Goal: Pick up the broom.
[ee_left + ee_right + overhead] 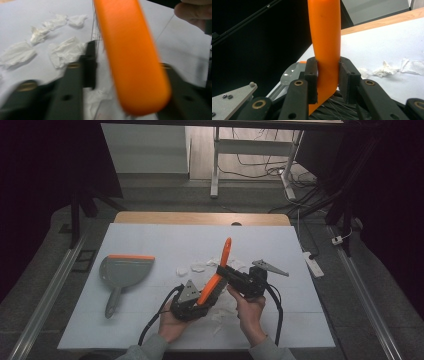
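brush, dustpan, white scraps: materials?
Brush: orange handle looks like smooth moulded plastic, even sheen; dark thin bristles, likely synthetic. Dustpan: grey plastic by its glossy highlight, orange edge strip maybe rubber. Scraps: crumpled, matte, thin, probably tissue paper.

Smooth orange plastic brush (325,37), crumpled white paper scraps (66,51), matt grey plastic dustpan (122,270)

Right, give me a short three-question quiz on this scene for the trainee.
1. True or false: in the high view, the grey dustpan lies right of the tissue scraps.
2. What does the right gripper clamp? A: the dustpan's handle. B: the orange brush handle. C: a tissue scrap.
3. Fill in: the scraps lie on a ___ table cover.
Key: 1 false; 2 B; 3 white.
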`<control>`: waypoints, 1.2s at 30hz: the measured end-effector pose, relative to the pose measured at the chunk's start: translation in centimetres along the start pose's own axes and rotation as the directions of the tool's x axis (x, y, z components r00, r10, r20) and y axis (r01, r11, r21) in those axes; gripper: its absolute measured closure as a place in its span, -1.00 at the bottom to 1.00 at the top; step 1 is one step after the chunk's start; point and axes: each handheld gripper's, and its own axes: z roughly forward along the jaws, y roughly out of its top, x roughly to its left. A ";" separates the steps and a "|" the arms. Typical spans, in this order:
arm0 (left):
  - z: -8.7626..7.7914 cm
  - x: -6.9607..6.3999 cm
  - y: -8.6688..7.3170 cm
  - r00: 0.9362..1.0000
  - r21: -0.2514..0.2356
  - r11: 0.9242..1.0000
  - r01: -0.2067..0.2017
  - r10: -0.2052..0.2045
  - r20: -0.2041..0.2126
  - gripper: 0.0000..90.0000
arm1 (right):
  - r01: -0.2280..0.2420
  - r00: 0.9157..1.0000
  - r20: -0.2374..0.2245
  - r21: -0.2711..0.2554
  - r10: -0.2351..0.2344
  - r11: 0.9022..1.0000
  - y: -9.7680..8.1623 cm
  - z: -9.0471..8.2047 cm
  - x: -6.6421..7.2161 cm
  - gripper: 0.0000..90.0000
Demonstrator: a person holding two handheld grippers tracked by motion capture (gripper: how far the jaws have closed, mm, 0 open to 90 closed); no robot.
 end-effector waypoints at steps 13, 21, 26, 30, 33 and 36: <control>-1.5 2.1 0.3 1.000 0.082 0.997 0.013 -0.014 0.013 0.79 | 0.092 0.996 -0.009 0.049 -0.092 0.995 0.2 0.5 0.7 0.47; -4.2 4.0 0.7 1.000 0.144 0.989 -0.021 0.023 -0.009 0.79 | 0.333 0.942 -0.003 0.136 -0.336 0.933 1.5 -0.8 1.4 0.06; -5.0 5.1 1.0 0.999 0.221 0.975 -0.031 0.025 0.029 0.79 | 0.464 0.884 -0.062 0.235 -0.463 0.854 1.9 -1.9 0.9 0.01; -5.1 5.1 1.2 0.997 0.298 0.951 -0.079 0.081 0.006 0.79 | 0.530 0.846 -0.130 0.304 -0.517 0.792 2.3 -2.6 0.9 -0.08; -5.1 4.8 1.4 0.994 0.326 0.939 -0.104 0.109 0.005 0.79 | 0.588 0.806 -0.157 0.323 -0.571 0.741 2.6 -2.9 1.6 -0.11; -4.9 4.3 1.7 0.989 0.369 0.918 -0.143 0.148 0.014 0.78 | 0.643 0.761 -0.183 0.337 -0.623 0.687 2.6 -3.0 2.7 -0.14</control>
